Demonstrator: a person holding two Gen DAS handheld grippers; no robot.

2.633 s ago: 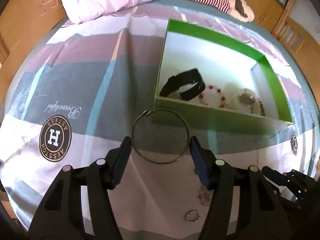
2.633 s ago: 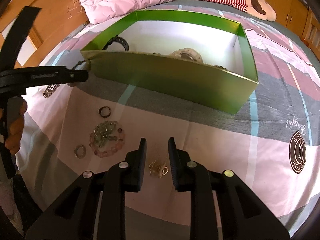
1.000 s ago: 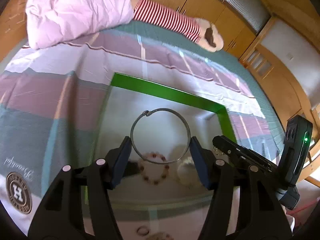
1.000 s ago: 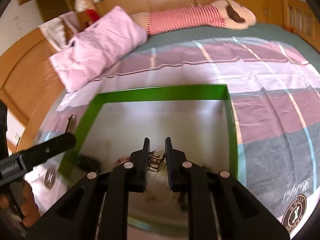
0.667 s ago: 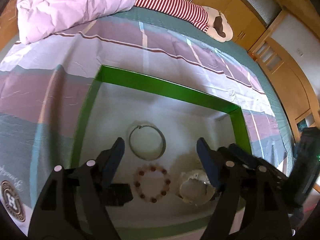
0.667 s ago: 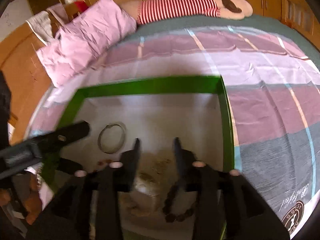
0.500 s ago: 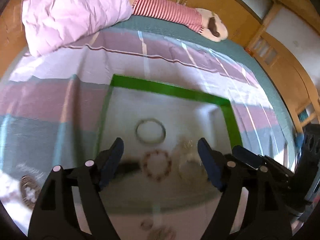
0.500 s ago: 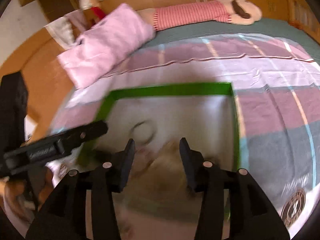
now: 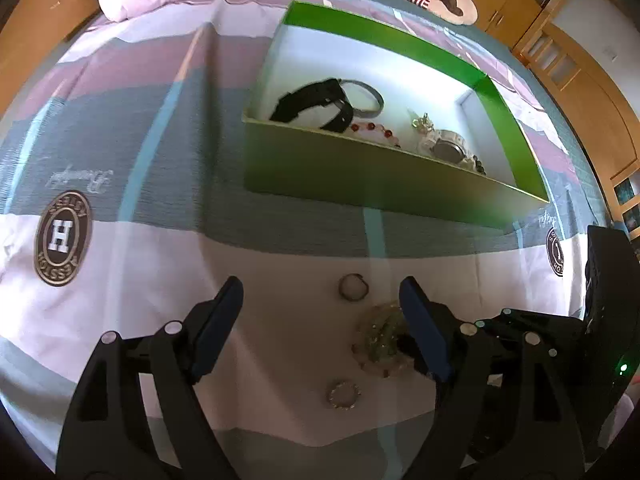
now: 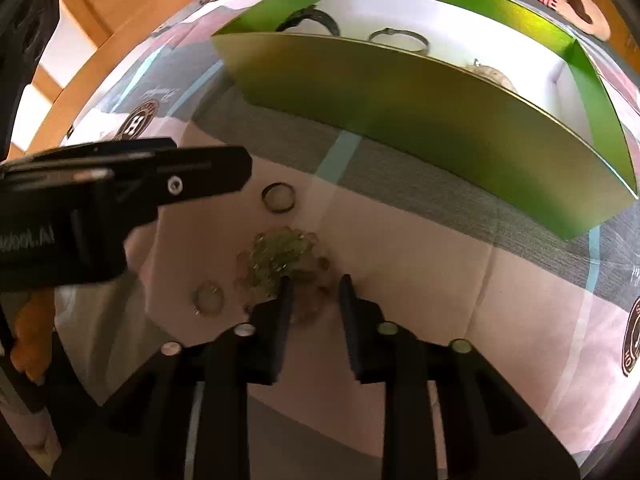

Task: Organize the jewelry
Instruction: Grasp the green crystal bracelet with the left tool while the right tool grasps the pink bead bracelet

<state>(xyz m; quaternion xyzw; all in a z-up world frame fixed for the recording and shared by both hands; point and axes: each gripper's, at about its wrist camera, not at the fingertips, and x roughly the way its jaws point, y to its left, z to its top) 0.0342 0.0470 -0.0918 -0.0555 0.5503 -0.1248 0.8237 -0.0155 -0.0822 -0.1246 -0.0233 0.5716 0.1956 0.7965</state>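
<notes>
Your left gripper hangs wide open and empty over the bedspread; its jaws have just been opening. Your right gripper has just narrowed, jaws a little apart, gripping nothing, tips at the green bead bracelet. Two rings lie beside it. The green box holds the bangle.

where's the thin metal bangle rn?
In the green box: the left wrist view shows the metal bangle on the white floor, behind the black strap and the red bead bracelet.
</notes>
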